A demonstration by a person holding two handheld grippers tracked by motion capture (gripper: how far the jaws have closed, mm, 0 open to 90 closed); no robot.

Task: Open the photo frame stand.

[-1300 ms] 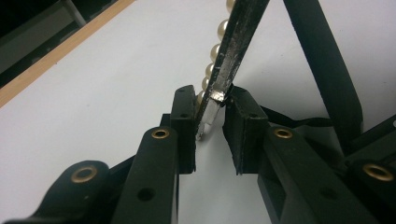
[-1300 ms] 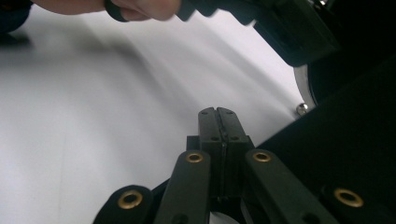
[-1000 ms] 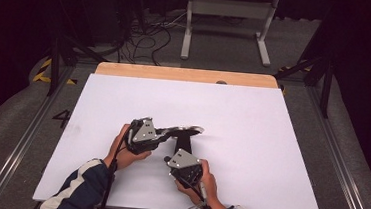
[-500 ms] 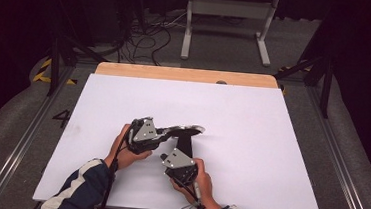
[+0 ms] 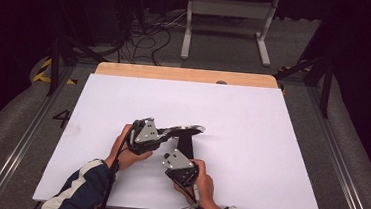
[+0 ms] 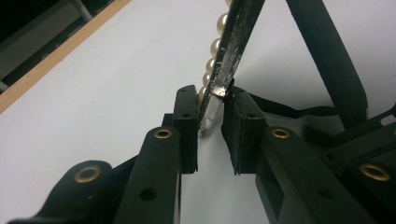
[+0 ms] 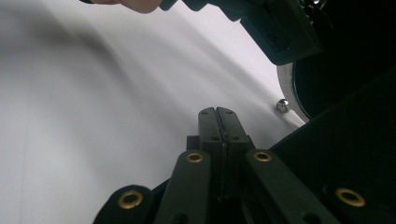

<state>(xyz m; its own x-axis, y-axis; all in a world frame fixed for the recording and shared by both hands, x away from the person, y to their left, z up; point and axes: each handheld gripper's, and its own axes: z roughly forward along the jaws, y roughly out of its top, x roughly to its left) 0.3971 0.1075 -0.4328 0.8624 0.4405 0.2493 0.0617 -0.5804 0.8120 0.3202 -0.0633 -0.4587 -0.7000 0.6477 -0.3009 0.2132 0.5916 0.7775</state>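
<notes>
My left gripper (image 5: 168,132) (image 6: 210,125) is shut on the thin silver edge of a pearl-edged mirror (image 5: 190,130) (image 6: 229,51). It holds the mirror nearly flat, a little above the white table (image 5: 271,141). A row of pearls (image 6: 212,46) runs along the rim, and a black stand strut (image 5: 186,145) (image 6: 327,51) hangs below it. My right gripper (image 5: 171,158) (image 7: 217,112) sits just in front of and below the mirror, its jaws pressed together with nothing between them. The mirror's round silver-rimmed disc (image 7: 299,93) lies to their right.
The white table has a wooden strip (image 5: 186,74) along its far edge. A dark floor with cables (image 5: 143,36) and a grey metal frame (image 5: 227,22) lies beyond. White surface stretches to the right and far side of the hands.
My right gripper has shifted left and forward, closer to the left gripper and under the mirror. The left gripper and the mirror have barely moved.
</notes>
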